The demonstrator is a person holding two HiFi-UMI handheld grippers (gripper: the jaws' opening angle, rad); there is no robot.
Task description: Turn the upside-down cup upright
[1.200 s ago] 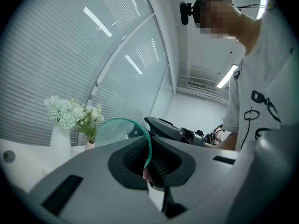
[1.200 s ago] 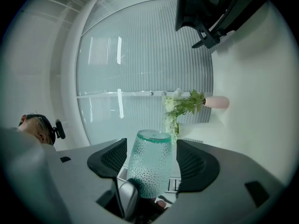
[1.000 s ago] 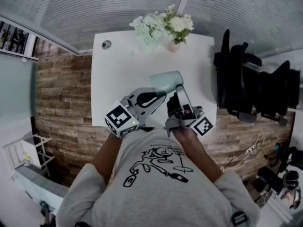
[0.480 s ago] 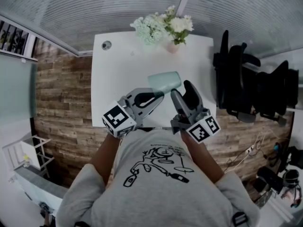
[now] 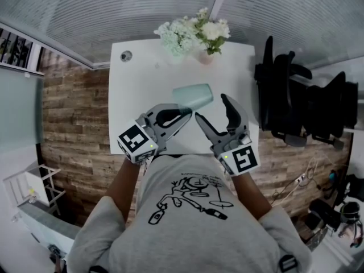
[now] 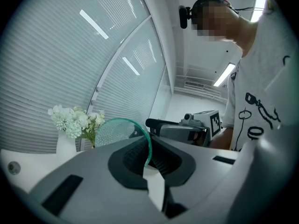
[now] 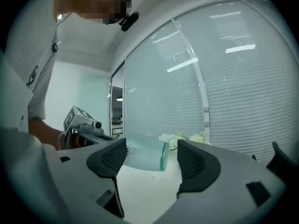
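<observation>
A pale green, see-through cup (image 5: 193, 97) lies on its side in the air above the white table (image 5: 136, 90). My left gripper (image 5: 186, 112) is shut on the cup's thin edge (image 6: 148, 146), which is pinched between its dark pads. My right gripper (image 5: 212, 110) stands open, jaws spread wide, just short of the cup and not touching it. In the right gripper view the cup (image 7: 144, 157) shows beyond the gap between the pads (image 7: 111, 158), its green rim turned to the right. The left gripper (image 7: 84, 127) shows behind it.
A vase of white flowers (image 5: 196, 32) stands at the table's far edge, also in the left gripper view as flowers (image 6: 74, 122). Dark office chairs (image 5: 298, 104) stand to the right of the table. A small round fitting (image 5: 125, 55) sits in the table's far left corner.
My right gripper has rolled over, let go of the cup and drawn back with its jaws spread. The cup stays in the left gripper and has shifted slightly away and left.
</observation>
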